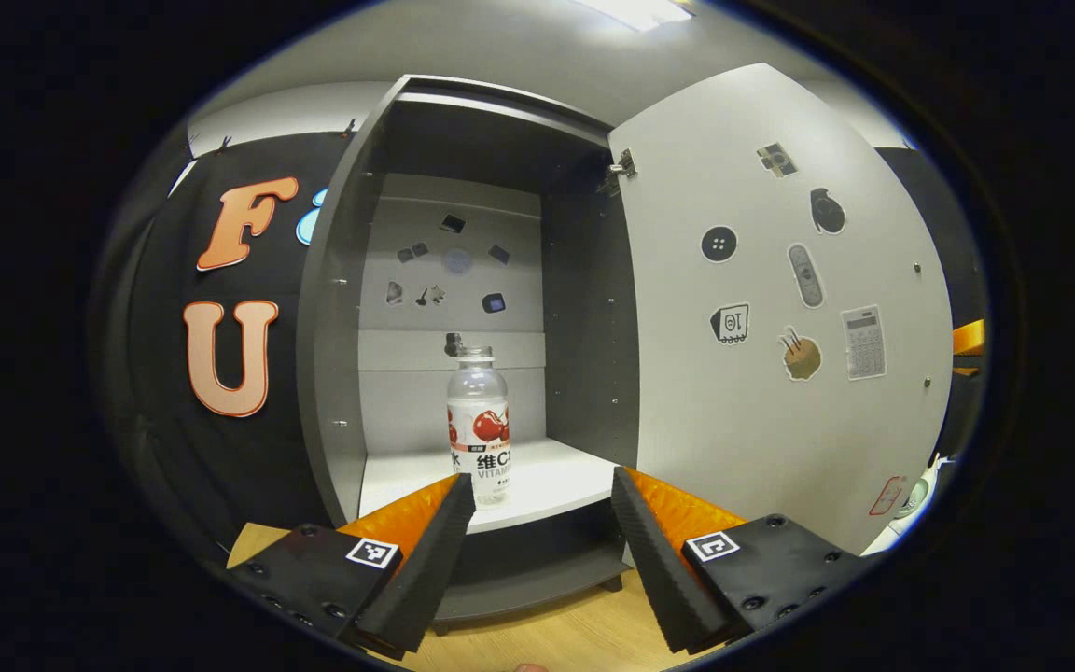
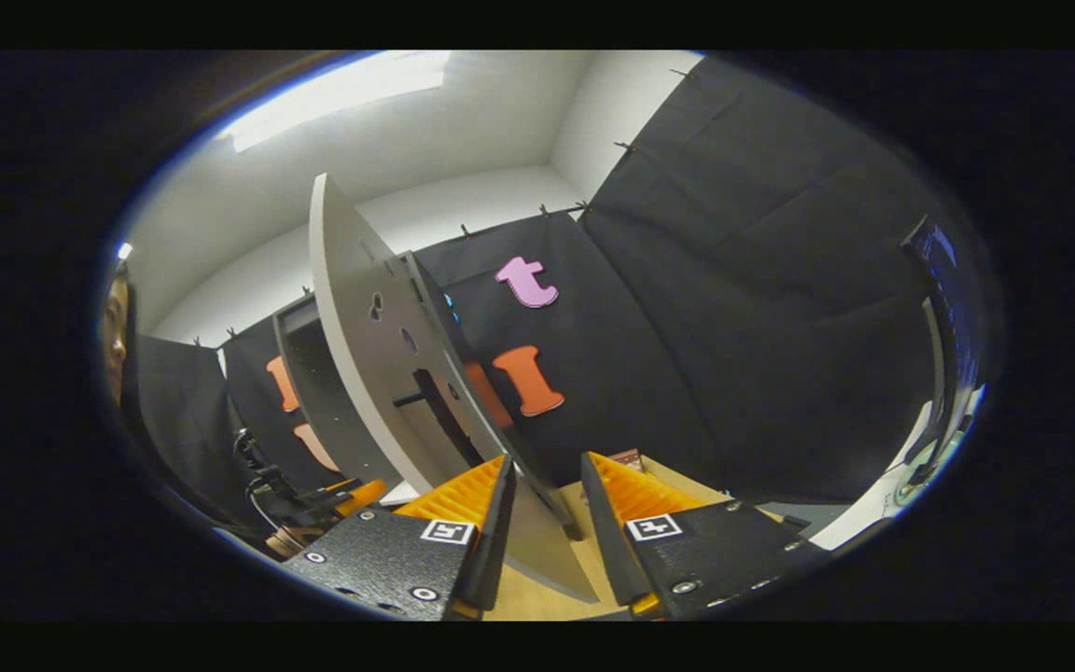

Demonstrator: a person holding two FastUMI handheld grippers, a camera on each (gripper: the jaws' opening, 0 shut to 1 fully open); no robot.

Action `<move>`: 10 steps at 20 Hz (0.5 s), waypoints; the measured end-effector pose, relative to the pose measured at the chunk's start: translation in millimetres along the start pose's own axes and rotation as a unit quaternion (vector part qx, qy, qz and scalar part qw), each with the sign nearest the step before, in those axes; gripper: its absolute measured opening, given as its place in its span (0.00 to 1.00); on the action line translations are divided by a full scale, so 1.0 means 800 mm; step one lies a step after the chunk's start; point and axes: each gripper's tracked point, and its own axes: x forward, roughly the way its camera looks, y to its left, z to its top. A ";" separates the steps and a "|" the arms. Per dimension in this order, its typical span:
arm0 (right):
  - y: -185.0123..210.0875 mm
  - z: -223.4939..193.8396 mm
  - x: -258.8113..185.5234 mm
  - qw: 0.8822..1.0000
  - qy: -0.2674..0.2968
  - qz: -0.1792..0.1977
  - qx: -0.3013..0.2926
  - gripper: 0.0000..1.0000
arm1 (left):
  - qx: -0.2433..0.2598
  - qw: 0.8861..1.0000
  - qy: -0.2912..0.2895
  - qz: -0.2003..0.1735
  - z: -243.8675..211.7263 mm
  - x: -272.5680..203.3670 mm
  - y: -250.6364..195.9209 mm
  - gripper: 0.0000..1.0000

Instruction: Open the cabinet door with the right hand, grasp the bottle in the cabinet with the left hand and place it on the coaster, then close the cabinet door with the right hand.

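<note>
Left gripper view: my left tongs [image 1: 542,499] are spread wide and empty, with the bottle [image 1: 479,425] upright on the cabinet [image 1: 342,308] shelf just beyond the left finger. Right gripper view: my right tongs [image 2: 547,485] are released, straddling the open door's [image 2: 365,345] edge without gripping it.

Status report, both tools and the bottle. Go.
Left tool open, short of the cabinet, lined up on the bottle. Bottle upright on the shelf, untouched. Right tool straddling the open door's edge. Path to bottle clear.
</note>
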 end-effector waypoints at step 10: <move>0.091 -0.067 -0.048 0.977 0.020 -0.123 -0.171 0.67 | 0.016 1.000 -0.002 0.016 0.007 0.012 0.025 0.96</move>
